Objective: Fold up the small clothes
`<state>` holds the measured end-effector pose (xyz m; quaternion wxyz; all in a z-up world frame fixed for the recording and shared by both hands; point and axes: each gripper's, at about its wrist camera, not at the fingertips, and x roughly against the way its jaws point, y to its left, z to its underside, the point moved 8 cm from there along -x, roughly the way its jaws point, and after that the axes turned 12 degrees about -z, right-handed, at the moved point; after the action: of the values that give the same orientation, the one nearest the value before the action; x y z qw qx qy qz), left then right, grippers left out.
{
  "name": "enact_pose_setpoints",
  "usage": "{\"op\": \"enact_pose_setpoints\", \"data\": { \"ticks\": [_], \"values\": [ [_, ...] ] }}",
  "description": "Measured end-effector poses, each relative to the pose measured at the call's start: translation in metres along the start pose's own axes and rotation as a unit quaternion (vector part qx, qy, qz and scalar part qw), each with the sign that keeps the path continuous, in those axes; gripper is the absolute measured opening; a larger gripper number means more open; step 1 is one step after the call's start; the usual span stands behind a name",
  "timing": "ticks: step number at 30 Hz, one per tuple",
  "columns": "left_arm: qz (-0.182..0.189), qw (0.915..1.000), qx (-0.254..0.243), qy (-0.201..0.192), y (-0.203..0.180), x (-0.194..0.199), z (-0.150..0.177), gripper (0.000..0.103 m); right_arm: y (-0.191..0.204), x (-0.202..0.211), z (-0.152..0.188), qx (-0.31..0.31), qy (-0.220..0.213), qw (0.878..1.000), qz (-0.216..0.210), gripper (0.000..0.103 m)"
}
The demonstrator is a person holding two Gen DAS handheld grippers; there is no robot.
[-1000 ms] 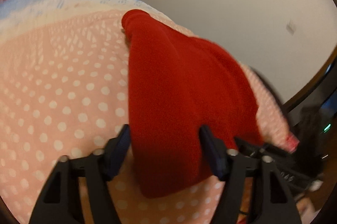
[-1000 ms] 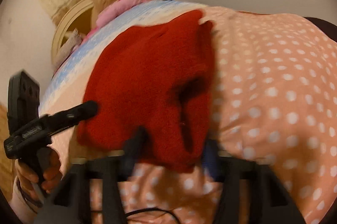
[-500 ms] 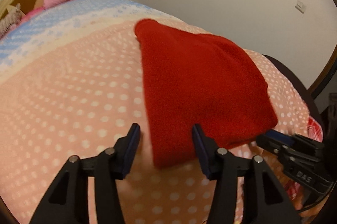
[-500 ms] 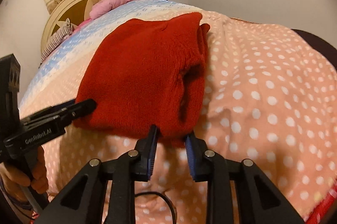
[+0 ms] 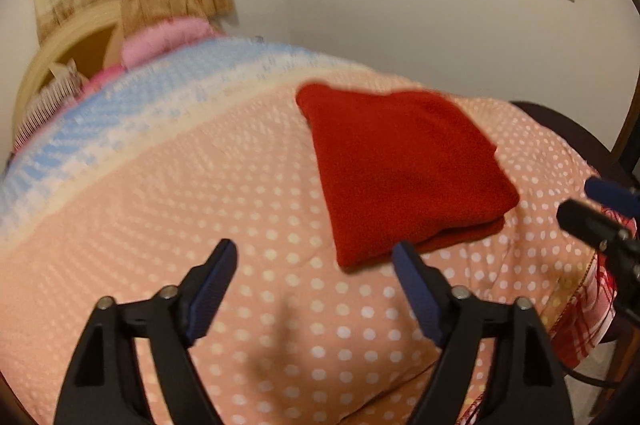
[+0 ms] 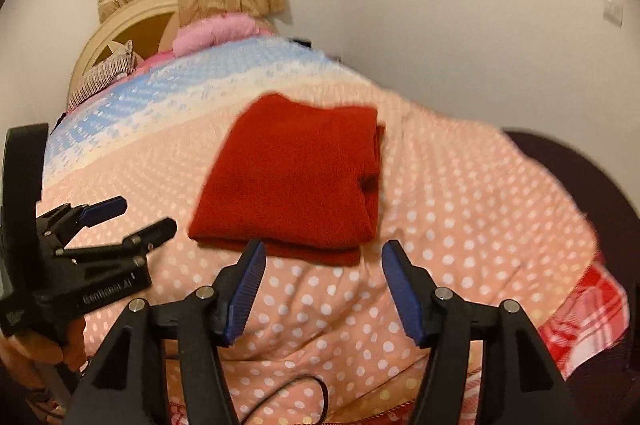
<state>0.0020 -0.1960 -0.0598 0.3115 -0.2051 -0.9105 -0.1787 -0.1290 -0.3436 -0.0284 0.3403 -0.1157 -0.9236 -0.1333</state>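
The red garment (image 5: 404,169) lies folded on the bed (image 5: 160,205), on the pink dotted blanket. The left tool (image 5: 314,257) and the right tool (image 6: 322,257) have just been opening; both stand apart at its near edge, with nothing between their fingers.

A folded red garment (image 5: 404,169) lies on the pink polka-dot blanket (image 5: 200,205), clear of the left gripper (image 5: 314,263) (its jaws have just been opening, nothing between them), the right gripper (image 5: 600,201) just beside it
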Motion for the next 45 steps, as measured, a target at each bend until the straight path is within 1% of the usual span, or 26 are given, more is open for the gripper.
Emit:
{"op": "enact_pose_setpoints", "data": {
  "ticks": [1,2,3,4,6,8,10,12,17,22,26,31,45],
  "values": [
    [-0.004,0.9999,0.001,-0.014,0.002,0.008,-0.003,0.094,0.005,0.009,-0.006,0.009,-0.012,1.000,0.004,0.062],
    [-0.006,0.9996,0.003,-0.028,0.004,0.016,-0.007,0.099,0.010,0.017,-0.012,0.017,-0.025,0.999,0.010,0.062],
    [-0.008,0.9990,0.008,-0.043,0.008,0.025,-0.011,0.102,0.015,0.025,-0.017,0.025,-0.038,0.999,0.015,0.065],
    [-0.009,0.9983,0.013,-0.056,0.010,0.034,-0.014,0.103,0.020,0.035,-0.023,0.032,-0.055,0.998,0.021,0.070],
    [-0.013,0.9969,0.020,-0.075,0.017,0.050,-0.020,0.103,0.029,0.052,-0.031,0.042,-0.081,0.996,0.023,0.075],
    [-0.029,0.9954,0.021,-0.088,0.020,0.060,-0.024,0.103,0.039,0.068,-0.041,0.052,-0.109,0.992,0.022,0.076],
    [-0.048,0.9925,0.024,-0.110,0.023,0.071,-0.028,0.103,0.047,0.082,-0.047,0.061,-0.128,0.990,0.026,0.076],
    [-0.050,0.9902,0.031,-0.127,0.026,0.084,-0.031,0.103,0.053,0.093,-0.052,0.070,-0.145,0.987,0.028,0.077],
    [-0.038,0.9876,0.061,-0.139,0.033,0.103,-0.039,0.103,0.063,0.117,-0.060,0.092,-0.185,0.977,0.046,0.078],
    [-0.041,0.9853,0.064,-0.153,0.034,0.108,-0.044,0.103,0.070,0.136,-0.064,0.099,-0.218,0.969,0.055,0.081],
    [-0.041,0.9848,0.063,-0.157,0.030,0.111,-0.043,0.103,0.069,0.142,-0.068,0.102,-0.230,0.966,0.065,0.083],
    [-0.042,0.9848,0.057,-0.159,0.027,0.111,-0.043,0.103,0.064,0.142,-0.069,0.090,-0.230,0.967,0.066,0.084],
    [-0.043,0.9868,0.053,-0.147,0.022,0.106,-0.041,0.103,0.054,0.134,-0.062,0.069,-0.216,0.972,0.066,0.084]
  ]
}}
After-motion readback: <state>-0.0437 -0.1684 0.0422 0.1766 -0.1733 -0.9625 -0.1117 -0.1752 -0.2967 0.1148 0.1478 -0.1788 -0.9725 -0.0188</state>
